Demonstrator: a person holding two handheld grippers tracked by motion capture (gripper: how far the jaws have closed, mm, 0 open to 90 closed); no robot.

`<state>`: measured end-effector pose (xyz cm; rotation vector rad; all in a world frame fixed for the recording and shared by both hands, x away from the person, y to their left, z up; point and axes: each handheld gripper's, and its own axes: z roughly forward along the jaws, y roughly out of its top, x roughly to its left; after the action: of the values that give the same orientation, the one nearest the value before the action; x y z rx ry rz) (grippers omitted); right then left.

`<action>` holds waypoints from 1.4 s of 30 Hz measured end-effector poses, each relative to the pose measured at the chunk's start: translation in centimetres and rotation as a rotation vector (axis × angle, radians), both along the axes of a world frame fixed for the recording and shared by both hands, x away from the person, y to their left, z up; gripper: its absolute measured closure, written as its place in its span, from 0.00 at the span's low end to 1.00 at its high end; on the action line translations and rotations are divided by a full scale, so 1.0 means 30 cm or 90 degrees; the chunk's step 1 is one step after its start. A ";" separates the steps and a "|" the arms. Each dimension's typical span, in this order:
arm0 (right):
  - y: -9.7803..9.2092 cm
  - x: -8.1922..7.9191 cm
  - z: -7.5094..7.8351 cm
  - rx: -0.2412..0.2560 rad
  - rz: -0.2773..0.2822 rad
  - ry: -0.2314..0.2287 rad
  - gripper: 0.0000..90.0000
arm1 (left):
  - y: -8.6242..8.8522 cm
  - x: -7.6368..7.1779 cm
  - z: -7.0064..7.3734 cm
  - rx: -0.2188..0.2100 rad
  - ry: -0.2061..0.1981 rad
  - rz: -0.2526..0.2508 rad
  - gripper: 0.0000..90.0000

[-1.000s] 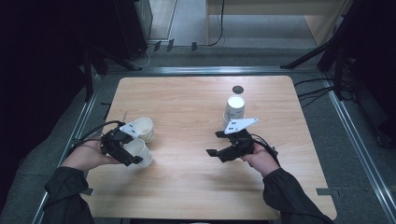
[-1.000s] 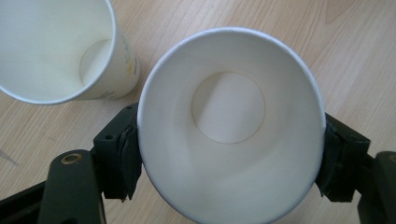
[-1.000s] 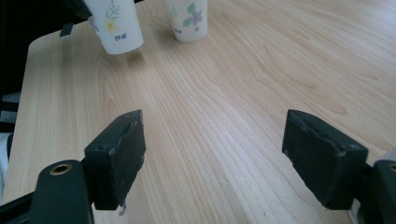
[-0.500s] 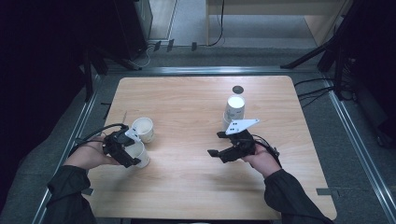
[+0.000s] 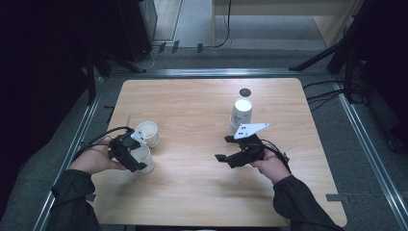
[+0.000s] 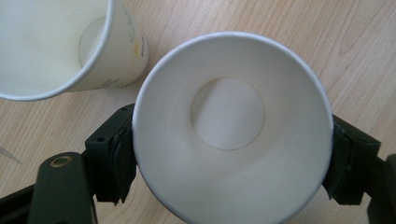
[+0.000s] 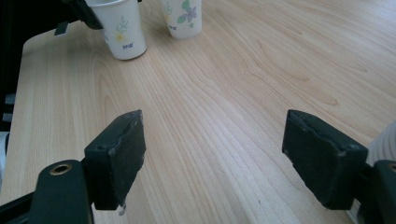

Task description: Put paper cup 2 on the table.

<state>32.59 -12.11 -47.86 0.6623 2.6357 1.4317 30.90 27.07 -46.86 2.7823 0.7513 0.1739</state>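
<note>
- The held paper cup stands upright, its long axis vertical and its open mouth facing up; the left gripper view looks straight down into it to the round bottom.
- It sits on the wooden surface near the left front edge, seen in the high view at.
- The left claw has its jaws pressed against opposite sides of this cup, closed to the cup's width and gripping it.
- A second paper cup stands upright just beside it, farther from the person.
- The right claw hangs over bare wood with its jaws wide apart, holding nothing.
- A stack of paper cups stands upright just beyond the right claw, with a small dark lid farther back.
</note>
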 end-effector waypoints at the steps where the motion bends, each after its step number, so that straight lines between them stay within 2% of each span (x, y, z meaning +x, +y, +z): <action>1: 0.000 0.001 0.000 0.002 -0.001 0.002 0.24 | 0.000 0.000 -0.002 -0.001 0.001 0.001 0.21; 8: 0.001 0.000 0.000 0.000 0.002 -0.001 0.24 | -0.002 0.003 -0.009 -0.002 0.012 0.008 0.19; 13: 0.000 -0.001 0.002 0.002 0.002 -0.002 0.24 | 0.000 0.001 -0.005 -0.017 0.016 0.017 0.18; 19: 0.001 -0.001 0.001 0.000 0.001 -0.001 0.24 | 0.004 0.004 0.004 -0.030 0.036 0.031 0.15; 26: 0.001 -0.001 0.001 -0.001 0.002 -0.001 0.24 | 0.010 0.003 0.028 -0.052 0.028 0.038 0.15; 28: 0.002 -0.001 0.000 -0.002 0.003 -0.002 0.24 | 0.017 0.002 0.036 -0.055 0.013 0.038 0.15; 30: 0.003 -0.002 -0.001 -0.003 0.005 0.001 0.24 | 0.025 0.002 0.046 -0.071 0.018 0.045 0.15; 35: 0.003 -0.002 -0.001 -0.003 0.008 0.001 0.24 | 0.040 -0.003 0.068 -0.089 0.017 0.054 0.15; 42: 0.005 -0.002 -0.002 -0.006 0.008 0.001 0.24 | 0.062 -0.011 0.115 -0.113 -0.002 0.073 0.15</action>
<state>32.53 -11.96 -47.94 0.6467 2.6505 1.4222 30.56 28.93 -43.40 2.5738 0.8806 0.1258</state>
